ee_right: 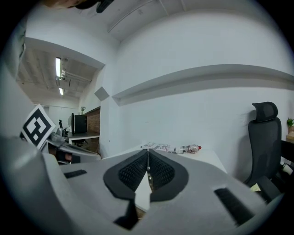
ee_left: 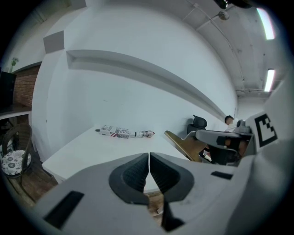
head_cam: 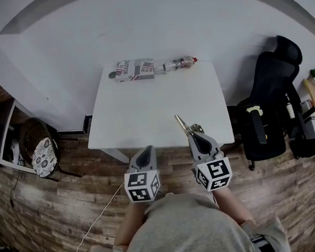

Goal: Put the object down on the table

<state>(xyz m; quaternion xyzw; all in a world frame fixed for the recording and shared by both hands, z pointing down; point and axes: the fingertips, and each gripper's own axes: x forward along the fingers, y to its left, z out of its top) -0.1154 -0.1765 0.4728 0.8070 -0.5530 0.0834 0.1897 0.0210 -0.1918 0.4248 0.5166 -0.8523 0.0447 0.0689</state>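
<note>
Jaws of the right gripper (head_cam: 193,137) are pinching shut on a thin flat tan piece (head_cam: 181,124), which is showing edge-on between the pads in the right gripper view; jaws of the left gripper (head_cam: 146,151) are sitting closed together with nothing between them. White table (head_cam: 146,113) is filling the middle of the head view, standing against a white wall. Black office chair (head_cam: 271,104) is standing just beside the table's right edge. Printed box (head_cam: 135,70) is lying along the far edge, with a small clear bottle (head_cam: 181,63) lying on its side just right of it. Tan piece is jutting forward and leftward from the right gripper over the table's near right part, well apart from box and bottle; whether it is touching the top cannot be told
</note>
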